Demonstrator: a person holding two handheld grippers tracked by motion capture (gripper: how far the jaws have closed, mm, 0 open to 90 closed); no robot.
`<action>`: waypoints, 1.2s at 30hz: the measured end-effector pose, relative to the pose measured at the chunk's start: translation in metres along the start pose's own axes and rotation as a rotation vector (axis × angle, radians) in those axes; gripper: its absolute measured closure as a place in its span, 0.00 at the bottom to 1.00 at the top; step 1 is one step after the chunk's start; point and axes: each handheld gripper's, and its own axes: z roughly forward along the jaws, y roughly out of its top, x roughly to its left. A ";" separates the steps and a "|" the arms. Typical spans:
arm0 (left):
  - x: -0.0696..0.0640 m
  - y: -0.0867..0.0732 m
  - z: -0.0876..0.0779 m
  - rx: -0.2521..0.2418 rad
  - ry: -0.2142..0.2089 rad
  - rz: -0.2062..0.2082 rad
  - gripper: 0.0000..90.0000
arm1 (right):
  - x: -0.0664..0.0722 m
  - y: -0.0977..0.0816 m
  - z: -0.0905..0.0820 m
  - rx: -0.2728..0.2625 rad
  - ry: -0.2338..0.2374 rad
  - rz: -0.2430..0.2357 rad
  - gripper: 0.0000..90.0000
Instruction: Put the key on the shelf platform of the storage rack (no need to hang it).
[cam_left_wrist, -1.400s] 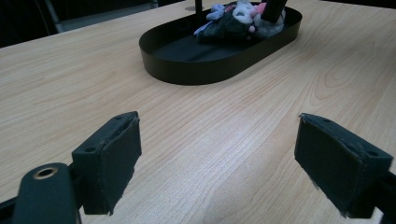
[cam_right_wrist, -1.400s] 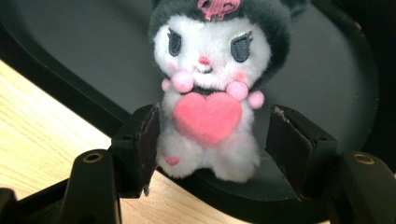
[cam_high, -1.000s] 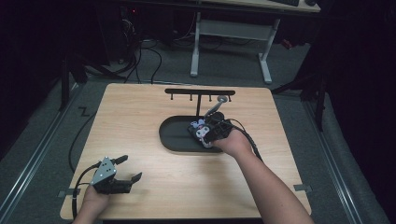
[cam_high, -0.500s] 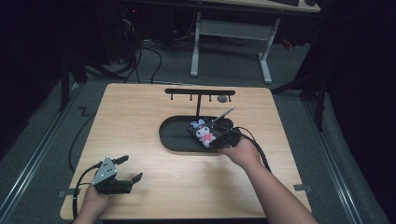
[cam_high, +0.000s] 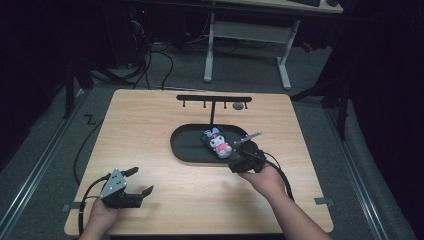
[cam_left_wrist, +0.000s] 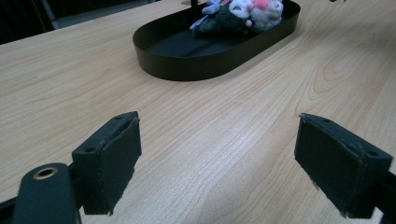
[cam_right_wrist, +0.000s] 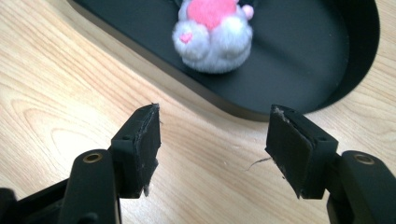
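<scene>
I see left gripper (cam_high: 135, 181) released, near table edge | right gripper (cam_right_wrist: 212, 135) released just outside black tray (cam_high: 187, 150) | plush toy (cam_high: 216, 141) lying in tray

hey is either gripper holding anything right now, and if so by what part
Nothing is held. The right gripper is open over the table beside the black tray, apart from the plush toy. The left gripper is open over bare wood.

A light wooden table (cam_high: 150, 135) carries a black oval tray (cam_high: 186, 147) near its middle. Behind the tray, touching or just beside its far rim, stands a black T-shaped rack (cam_high: 214, 99) with small hooks under its crossbar. Both rest directly on the wood grain surface.
</scene>
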 end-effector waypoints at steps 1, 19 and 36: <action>0.000 0.000 0.000 0.001 0.000 0.000 0.17 | 0.001 -0.004 0.000 -0.007 -0.005 -0.003 0.39; -0.001 0.000 0.000 0.013 0.001 0.004 0.17 | 0.017 -0.071 0.006 -0.226 -0.019 -0.033 0.40; -0.006 0.002 0.003 0.006 -0.001 0.009 0.17 | 0.025 -0.123 0.004 -0.477 0.012 -0.020 0.32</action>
